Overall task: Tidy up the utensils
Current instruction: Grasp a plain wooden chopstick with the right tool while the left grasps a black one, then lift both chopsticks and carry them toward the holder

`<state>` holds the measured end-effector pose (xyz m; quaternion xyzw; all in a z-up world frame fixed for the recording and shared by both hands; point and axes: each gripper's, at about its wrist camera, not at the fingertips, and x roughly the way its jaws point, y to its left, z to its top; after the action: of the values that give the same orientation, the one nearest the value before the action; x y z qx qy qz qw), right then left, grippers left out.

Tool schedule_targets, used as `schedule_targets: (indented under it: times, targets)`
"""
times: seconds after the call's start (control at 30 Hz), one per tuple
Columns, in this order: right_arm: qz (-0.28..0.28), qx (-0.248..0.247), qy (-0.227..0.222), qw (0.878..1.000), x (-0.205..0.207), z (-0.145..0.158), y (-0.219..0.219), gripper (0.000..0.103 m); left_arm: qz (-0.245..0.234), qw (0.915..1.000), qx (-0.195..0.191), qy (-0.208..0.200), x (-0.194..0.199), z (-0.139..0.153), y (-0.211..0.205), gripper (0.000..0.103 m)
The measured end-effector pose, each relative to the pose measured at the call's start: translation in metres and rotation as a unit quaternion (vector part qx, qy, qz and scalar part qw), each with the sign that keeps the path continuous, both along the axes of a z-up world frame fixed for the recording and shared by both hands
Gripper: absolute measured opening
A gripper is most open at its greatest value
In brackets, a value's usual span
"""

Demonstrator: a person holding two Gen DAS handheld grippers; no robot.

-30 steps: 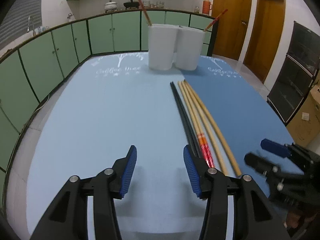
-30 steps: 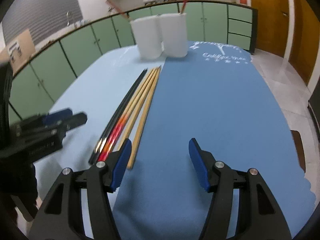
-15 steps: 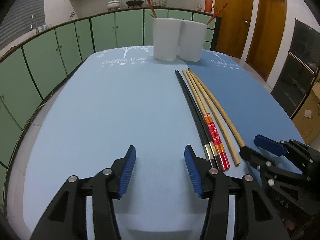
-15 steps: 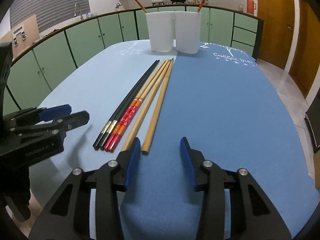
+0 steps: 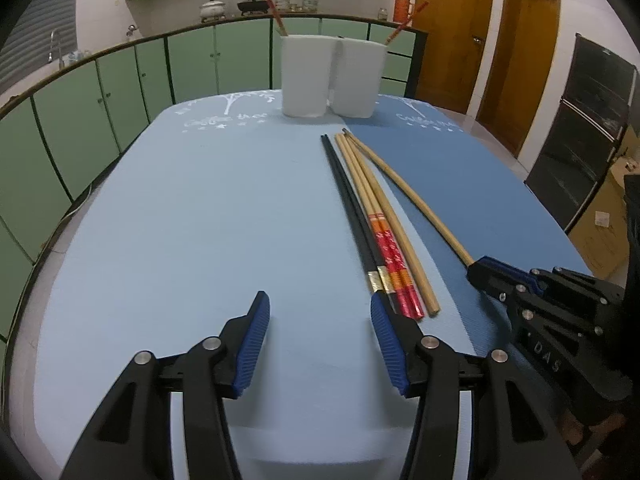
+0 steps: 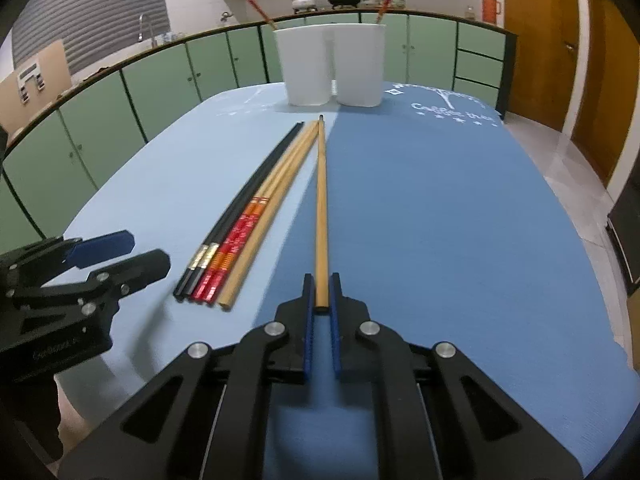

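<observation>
Covering the table, two foam-looking mats lie edge to edge, the light blue mat (image 5: 192,216) on the left and the dark blue mat (image 6: 440,208) on the right; their rounded edges fall away to floor on every side, with broad bare room on each.

White holders (image 6: 332,64), two, upright and touching, stand at the far end on the seam; each has one red chopstick leaning out. The run from the near utensils to them appears unobstructed.

Right gripper (image 6: 321,312): clenched on the blunt near end of the bamboo chopstick (image 6: 321,200), which points straight ahead, its far tip close to the tips of the rest. Judged light, stiff and smooth; held at the very end, the long shaft may pivot or slip between the pads, so a slow lift seems wise.

Left gripper (image 5: 318,344): jaws apart, nothing between them, hovering over the light mat just left of the bundle's near ends.

Remaining chopsticks (image 5: 376,240), lying side by side along the seam: two black with gold bands, two red-patterned, one plain bamboo. Judged thin, light and apt to roll; they sit touching, so singling one out calls for a pinch at the thicker near end, where the outer sticks have open mat beside them.
</observation>
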<state>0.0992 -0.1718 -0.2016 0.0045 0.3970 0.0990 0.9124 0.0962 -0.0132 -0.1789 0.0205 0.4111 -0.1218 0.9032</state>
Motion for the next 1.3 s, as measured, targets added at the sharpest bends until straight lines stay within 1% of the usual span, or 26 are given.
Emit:
schedule_targets:
  times: [0.33,0.5,0.57,0.63,0.73,0.77,0.8,0.83,0.87,0.9,0.93,0.97,1.0,1.07,1.2,1.3]
  targets:
    - [-0.006,0.001,0.002,1.0,-0.003,-0.001,-0.008,0.006,-0.01,0.9999,0.011,0.001,0.0,-0.007,-0.016,0.052]
    - [-0.007,0.002,0.003,1.0,-0.004,-0.001,-0.009,0.006,-0.001,0.9997,0.025,-0.003,0.0,-0.009,-0.015,0.053]
    - [-0.008,0.003,0.003,1.0,-0.004,-0.001,-0.009,0.006,0.009,0.9997,0.024,-0.003,0.001,-0.009,-0.01,0.053]
    - [-0.007,0.005,0.004,1.0,-0.004,-0.002,-0.009,0.006,0.015,0.9998,0.016,0.001,0.002,-0.01,-0.007,0.053]
    - [-0.007,0.005,0.003,1.0,-0.004,-0.002,-0.008,0.007,0.01,0.9996,0.025,-0.002,0.001,-0.011,-0.011,0.051]
    - [-0.007,0.007,0.003,1.0,-0.004,-0.003,-0.009,0.007,0.008,0.9996,0.027,-0.004,0.001,-0.011,-0.013,0.049]
    - [-0.008,0.009,0.003,1.0,-0.005,-0.003,-0.009,0.008,0.007,0.9997,0.025,-0.004,0.0,-0.011,-0.015,0.044]
    - [-0.009,0.013,0.004,1.0,-0.005,-0.003,-0.01,0.008,0.006,0.9997,0.023,-0.004,0.0,-0.011,-0.016,0.041]
    - [-0.01,0.017,0.004,1.0,-0.005,-0.004,-0.011,0.008,0.005,0.9998,0.02,-0.005,-0.001,-0.011,-0.017,0.035]
    - [-0.011,0.019,0.004,1.0,-0.005,-0.004,-0.012,0.008,0.002,0.9998,0.017,-0.006,-0.002,-0.011,-0.018,0.027]
    - [-0.01,0.02,0.003,1.0,-0.005,-0.004,-0.012,0.007,-0.001,0.9999,0.016,-0.006,-0.002,-0.011,-0.02,0.025]
    - [-0.009,0.021,0.003,1.0,-0.005,-0.004,-0.012,0.007,0.0,0.9998,0.019,-0.009,-0.003,-0.011,-0.022,0.022]
    - [-0.009,0.022,0.003,1.0,-0.005,-0.004,-0.013,0.007,-0.002,0.9997,0.019,-0.012,-0.003,-0.012,-0.023,0.014]
    - [-0.009,0.029,0.005,1.0,-0.004,-0.004,-0.015,0.006,-0.004,0.9998,0.016,-0.013,-0.003,-0.012,-0.025,0.007]
    - [-0.005,0.032,0.008,0.999,-0.004,-0.001,-0.016,0.006,0.001,0.9997,0.019,-0.015,-0.003,-0.01,-0.027,0.007]
    - [-0.004,0.033,0.004,0.999,-0.005,0.006,-0.018,0.006,0.007,0.9997,0.014,-0.016,-0.004,-0.002,-0.023,0.006]
